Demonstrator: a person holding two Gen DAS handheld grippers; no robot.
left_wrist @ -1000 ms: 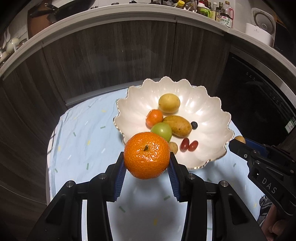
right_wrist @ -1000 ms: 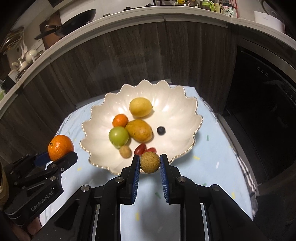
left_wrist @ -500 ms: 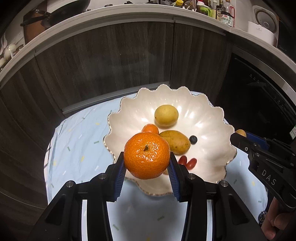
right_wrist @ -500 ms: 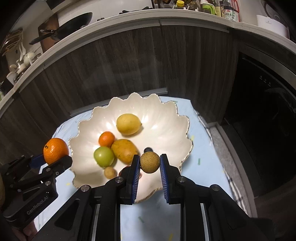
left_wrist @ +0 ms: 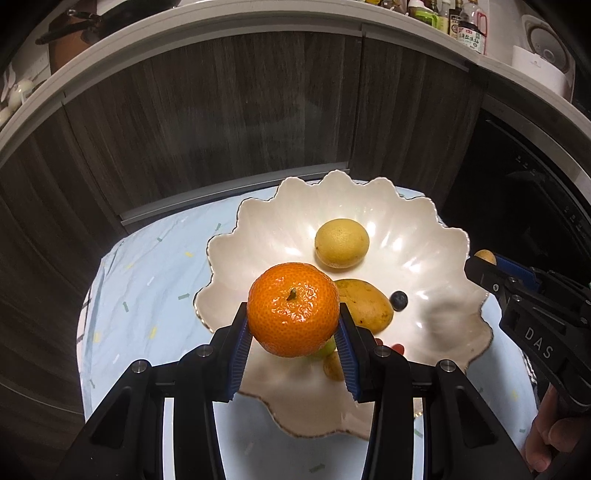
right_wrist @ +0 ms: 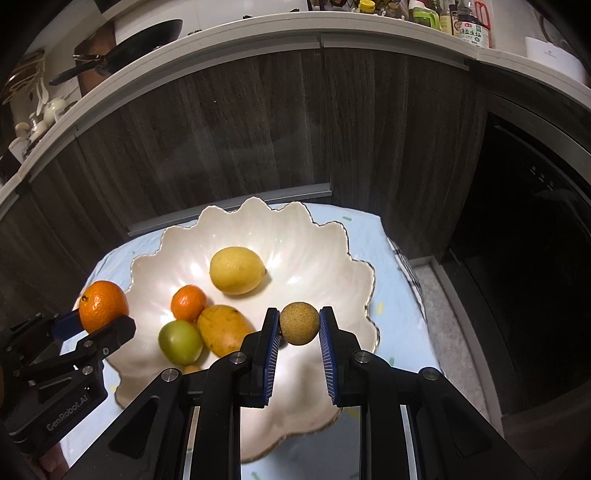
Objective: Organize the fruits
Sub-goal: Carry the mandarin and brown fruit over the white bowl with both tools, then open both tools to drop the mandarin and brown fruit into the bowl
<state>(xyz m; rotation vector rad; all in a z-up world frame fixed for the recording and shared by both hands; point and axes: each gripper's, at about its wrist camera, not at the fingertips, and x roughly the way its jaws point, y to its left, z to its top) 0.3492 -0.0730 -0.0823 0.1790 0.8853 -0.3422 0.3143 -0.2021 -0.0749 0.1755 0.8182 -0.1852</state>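
My left gripper [left_wrist: 293, 334] is shut on a large orange mandarin [left_wrist: 293, 309] and holds it above the near left part of the white scalloped bowl [left_wrist: 424, 236]. My right gripper [right_wrist: 298, 334] is shut on a small brown round fruit [right_wrist: 299, 323] above the bowl's [right_wrist: 325, 251] near right part. In the bowl lie a lemon [right_wrist: 237, 270], a small mandarin [right_wrist: 188, 302], a mango [right_wrist: 225, 329], a green fruit [right_wrist: 180, 341] and a blueberry [left_wrist: 399, 300]. The left gripper with its mandarin [right_wrist: 103, 306] also shows in the right wrist view.
The bowl stands on a small table with a pale blue cloth [left_wrist: 147, 280]. Dark wooden cabinet fronts [left_wrist: 229, 122] rise right behind it, under a counter with bottles [left_wrist: 469, 31] and a pan [right_wrist: 122, 51]. A dark oven front [right_wrist: 524, 229] is at the right.
Both grippers have moved forward over the bowl with their fruits still held. The bowl now lies lower and closer in both views.
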